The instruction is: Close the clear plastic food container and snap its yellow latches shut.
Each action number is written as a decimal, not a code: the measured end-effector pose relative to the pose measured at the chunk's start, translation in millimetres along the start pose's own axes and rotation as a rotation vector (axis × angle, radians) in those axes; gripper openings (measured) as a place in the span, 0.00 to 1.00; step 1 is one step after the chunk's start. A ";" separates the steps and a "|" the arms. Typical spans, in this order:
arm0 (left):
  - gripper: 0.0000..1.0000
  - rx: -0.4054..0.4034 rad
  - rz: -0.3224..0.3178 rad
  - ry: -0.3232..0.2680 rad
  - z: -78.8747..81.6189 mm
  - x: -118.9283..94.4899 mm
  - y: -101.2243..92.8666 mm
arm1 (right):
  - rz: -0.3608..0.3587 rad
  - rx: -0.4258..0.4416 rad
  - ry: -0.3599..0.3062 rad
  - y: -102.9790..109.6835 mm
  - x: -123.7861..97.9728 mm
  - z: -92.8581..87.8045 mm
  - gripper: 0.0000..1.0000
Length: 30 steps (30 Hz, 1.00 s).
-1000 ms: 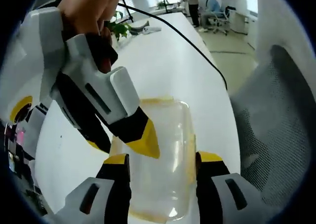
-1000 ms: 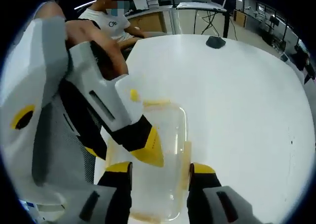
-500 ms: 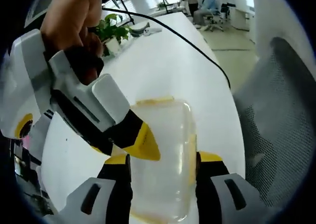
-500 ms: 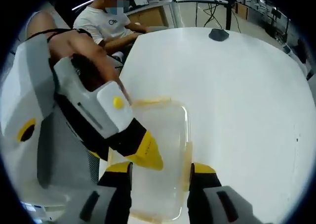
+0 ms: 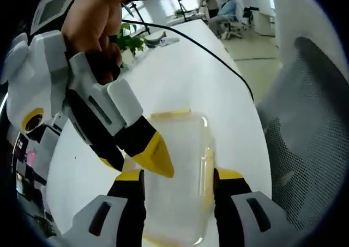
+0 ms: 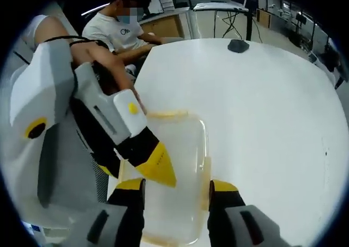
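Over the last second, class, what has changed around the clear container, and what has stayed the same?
Little changed. The other gripper still rests its yellow tip on the container lid near the left edge, its body swaying slightly. Nothing was gripped or released. The container stays between each view's own jaws, on the white table.

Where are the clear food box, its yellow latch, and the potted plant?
clear food box (image 5: 177,170), left gripper view, middle of lid.
yellow latch (image 6: 166,115), right gripper view, far-end strip.
potted plant (image 5: 126,37), left gripper view, leaves.
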<state>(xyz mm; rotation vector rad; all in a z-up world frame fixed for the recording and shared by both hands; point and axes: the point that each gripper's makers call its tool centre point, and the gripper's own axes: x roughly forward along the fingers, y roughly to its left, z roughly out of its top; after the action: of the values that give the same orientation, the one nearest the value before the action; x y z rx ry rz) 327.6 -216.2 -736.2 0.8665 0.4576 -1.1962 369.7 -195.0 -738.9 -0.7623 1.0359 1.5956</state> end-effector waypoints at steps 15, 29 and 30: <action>0.51 -0.191 -0.038 -0.067 7.3 -9.0 11.4 | -0.127 -0.045 -0.134 3.6 -16.8 7.4 0.35; 0.54 -0.242 -0.095 -0.084 -0.1 -31.6 27.2 | -0.201 0.006 -0.260 22.7 -31.1 -6.1 0.43; 0.52 -0.228 -0.104 -0.084 -0.2 -32.1 26.5 | -0.202 0.010 -0.262 23.8 -30.6 -7.2 0.44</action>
<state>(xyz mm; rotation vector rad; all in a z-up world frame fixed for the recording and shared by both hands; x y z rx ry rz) 341.8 -193.6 -704.3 0.6004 0.5639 -1.2430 354.4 -216.4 -709.5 -0.6114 0.7528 1.4689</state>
